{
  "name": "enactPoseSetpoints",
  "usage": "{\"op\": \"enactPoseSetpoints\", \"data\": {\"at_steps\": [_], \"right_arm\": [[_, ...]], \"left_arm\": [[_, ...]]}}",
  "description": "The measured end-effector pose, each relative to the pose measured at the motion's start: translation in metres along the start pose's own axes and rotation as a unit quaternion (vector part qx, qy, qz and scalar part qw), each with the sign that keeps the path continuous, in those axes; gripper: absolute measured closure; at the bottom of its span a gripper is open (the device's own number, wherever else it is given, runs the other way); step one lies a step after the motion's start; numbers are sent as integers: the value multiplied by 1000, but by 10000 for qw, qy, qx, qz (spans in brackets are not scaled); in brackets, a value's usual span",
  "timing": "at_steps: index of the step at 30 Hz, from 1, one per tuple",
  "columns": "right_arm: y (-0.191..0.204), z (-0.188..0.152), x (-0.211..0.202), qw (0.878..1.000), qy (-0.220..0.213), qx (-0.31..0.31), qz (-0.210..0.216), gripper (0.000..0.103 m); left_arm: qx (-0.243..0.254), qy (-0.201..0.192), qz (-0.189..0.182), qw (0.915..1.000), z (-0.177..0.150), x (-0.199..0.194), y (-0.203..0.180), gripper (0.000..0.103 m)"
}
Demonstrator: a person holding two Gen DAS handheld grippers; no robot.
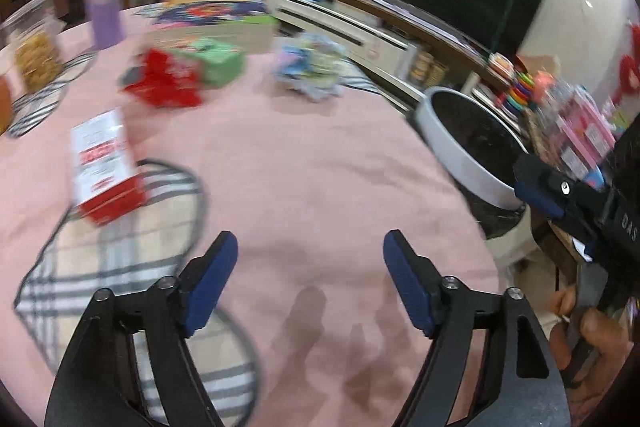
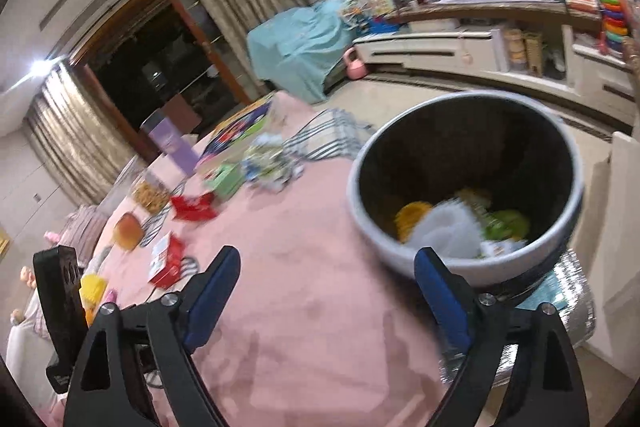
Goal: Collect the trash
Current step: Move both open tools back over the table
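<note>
Left gripper [image 1: 310, 251]: jaws spread wide, nothing between them, over the bare pink tablecloth [image 1: 304, 155]. Right gripper [image 2: 326, 263]: jaws likewise wide and empty, near the table edge. Trash bin [image 2: 464, 183]: grey rim, dark inside, just past the right gripper at 1 o'clock; holds yellow, white and green scraps. Still on the cloth, left view: red-and-white carton [image 1: 106, 169] at 10 o'clock; red wrapper [image 1: 164, 79] and green box [image 1: 218, 61] at 11; crumpled blue-white wrapper [image 1: 310, 67] at 12.
</note>
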State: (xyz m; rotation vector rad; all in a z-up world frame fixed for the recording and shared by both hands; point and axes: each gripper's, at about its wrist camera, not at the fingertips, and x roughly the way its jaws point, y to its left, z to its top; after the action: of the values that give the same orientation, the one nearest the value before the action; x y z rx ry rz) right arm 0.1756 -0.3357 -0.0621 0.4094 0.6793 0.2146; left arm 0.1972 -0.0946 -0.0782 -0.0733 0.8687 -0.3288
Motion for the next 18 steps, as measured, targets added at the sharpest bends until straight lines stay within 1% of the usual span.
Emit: {"op": "enactPoseSetpoints", "data": {"at_steps": [2, 5, 10, 14, 18], "right_arm": [[10, -5, 5, 9999, 66, -73, 83, 9], [27, -10, 13, 9994, 174, -224, 185, 6], [49, -19, 28, 9981, 325, -431, 301, 5], [62, -25, 38, 9967, 427, -606, 318, 5], [73, -26, 48, 9954, 473, -779, 300, 5]], "left_arm": [[-153, -56, 180, 9997, -5, -8, 19, 24], [-395, -91, 320, 9987, -13, -17, 42, 23], [-756, -93, 597, 9953, -28, -25, 79, 22], [-974, -38, 686, 9929, -35, -26, 96, 22], [-1016, -60, 762, 9919, -36, -26, 103, 21]]}}
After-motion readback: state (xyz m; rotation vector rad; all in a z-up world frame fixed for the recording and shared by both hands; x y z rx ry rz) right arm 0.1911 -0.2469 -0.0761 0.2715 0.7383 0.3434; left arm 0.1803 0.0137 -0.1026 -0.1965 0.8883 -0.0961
